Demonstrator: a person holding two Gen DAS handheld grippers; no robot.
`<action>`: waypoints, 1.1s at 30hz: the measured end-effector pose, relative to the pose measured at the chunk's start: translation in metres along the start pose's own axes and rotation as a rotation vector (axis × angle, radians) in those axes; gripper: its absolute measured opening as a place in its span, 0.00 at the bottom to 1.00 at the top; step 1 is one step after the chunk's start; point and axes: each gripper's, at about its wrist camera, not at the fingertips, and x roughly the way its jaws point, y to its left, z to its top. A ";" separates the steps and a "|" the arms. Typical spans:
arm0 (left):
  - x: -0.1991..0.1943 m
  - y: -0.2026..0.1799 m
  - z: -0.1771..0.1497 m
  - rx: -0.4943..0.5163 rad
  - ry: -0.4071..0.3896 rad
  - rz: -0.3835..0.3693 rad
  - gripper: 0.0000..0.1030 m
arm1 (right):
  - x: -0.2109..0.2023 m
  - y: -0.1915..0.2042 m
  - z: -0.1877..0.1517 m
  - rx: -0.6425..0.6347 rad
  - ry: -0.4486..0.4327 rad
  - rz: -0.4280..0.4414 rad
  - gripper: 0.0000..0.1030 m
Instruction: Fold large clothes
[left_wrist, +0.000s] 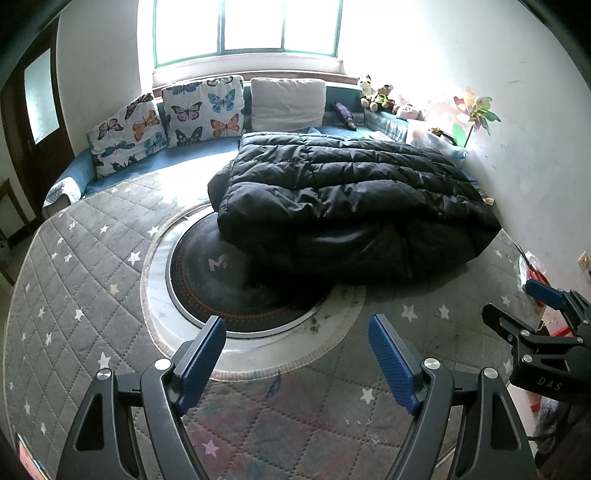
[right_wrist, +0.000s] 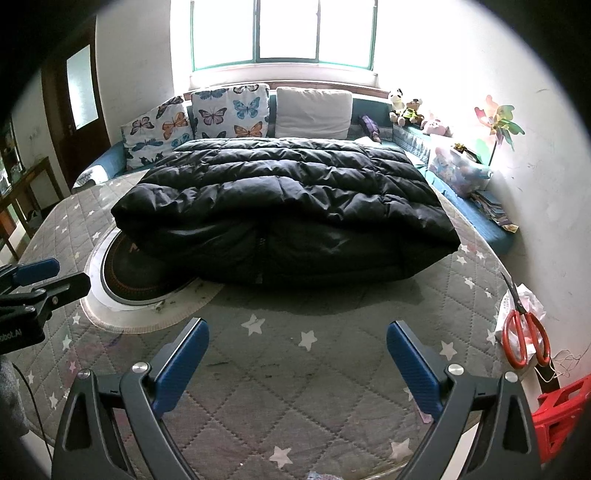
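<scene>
Left wrist view: The left gripper (left_wrist: 297, 360) points forward and down over the grey quilted table cover (left_wrist: 74, 295). Its two blue-padded fingers (left_wrist: 201, 363) stand wide apart with nothing between them; only the star-printed cover and the edge of the round dark plate (left_wrist: 207, 273) set in the table show through the gap. The black padded coat (left_wrist: 343, 206) lies folded in a thick bundle on the far half of the table, well ahead of the fingertips, overlapping the far right part of the plate. The right gripper (left_wrist: 543, 306) enters at the right edge, held at a similar downward tilt, clear of the coat. Butterfly cushions (left_wrist: 166, 118) lean on the bench under the window (left_wrist: 247, 29).

Right wrist view: The right gripper (right_wrist: 297, 363) also points forward and down, its fingers spread wide and empty above the cover. The coat sits straight ahead, apart from the fingertips, its folded edge facing the camera. The left gripper shows at the left edge, beside the plate. Red-handled scissors (right_wrist: 524, 332) lie at the table's right edge, near a red stool (right_wrist: 561, 417).
</scene>
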 end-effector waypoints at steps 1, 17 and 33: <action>0.000 0.000 0.000 -0.003 0.000 -0.001 0.83 | 0.000 0.000 0.000 0.000 0.000 0.000 1.00; 0.003 -0.002 -0.003 -0.004 0.009 0.001 0.83 | 0.002 0.002 -0.001 -0.003 0.006 0.012 1.00; 0.004 -0.003 -0.005 -0.008 0.012 0.002 0.82 | 0.002 0.003 -0.001 -0.003 0.006 0.013 1.00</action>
